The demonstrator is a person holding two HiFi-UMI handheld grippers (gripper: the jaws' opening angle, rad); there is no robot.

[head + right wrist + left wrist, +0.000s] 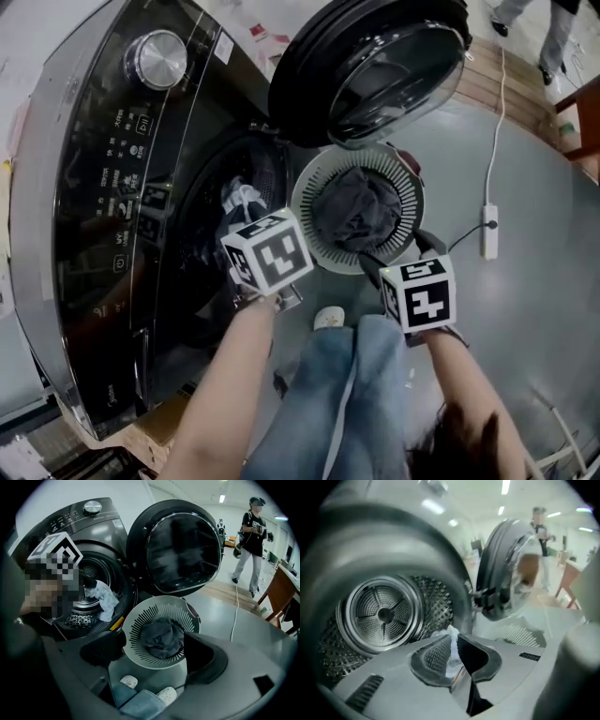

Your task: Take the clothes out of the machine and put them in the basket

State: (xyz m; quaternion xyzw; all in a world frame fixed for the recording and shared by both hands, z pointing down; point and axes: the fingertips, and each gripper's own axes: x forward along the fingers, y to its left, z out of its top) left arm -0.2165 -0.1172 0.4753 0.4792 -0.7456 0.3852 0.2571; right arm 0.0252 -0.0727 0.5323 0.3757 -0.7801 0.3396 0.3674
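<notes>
Your left gripper has its jaws nearly together, pinched on a pale cloth — a tuft of it stands up between the pads. In the right gripper view the rest of the cloth hangs down from those jaws at the mouth of the machine. So the cloth is at the opening, just in front of the drum and left of the basket, not in it. Behind the cloth the drum shows its perforated wall and ribbed back plate.

Your right gripper stands wide open, with no pad pressing on anything. It points down over the near right side of the basket, and the basket shows between its jaws, further off.

The basket is white, round and slotted. It stands on the grey floor just right of the machine's opening, on the near side of the open door, which swings out to the far right. A dark grey garment lies bundled in the basket — the only piece in it that you can make out.

Near the basket, on your side, are your jeans and light shoes. To the right of the basket a white power strip lies on the floor, its cable running away to the far side. Far off on the right a person stands on the floor.
</notes>
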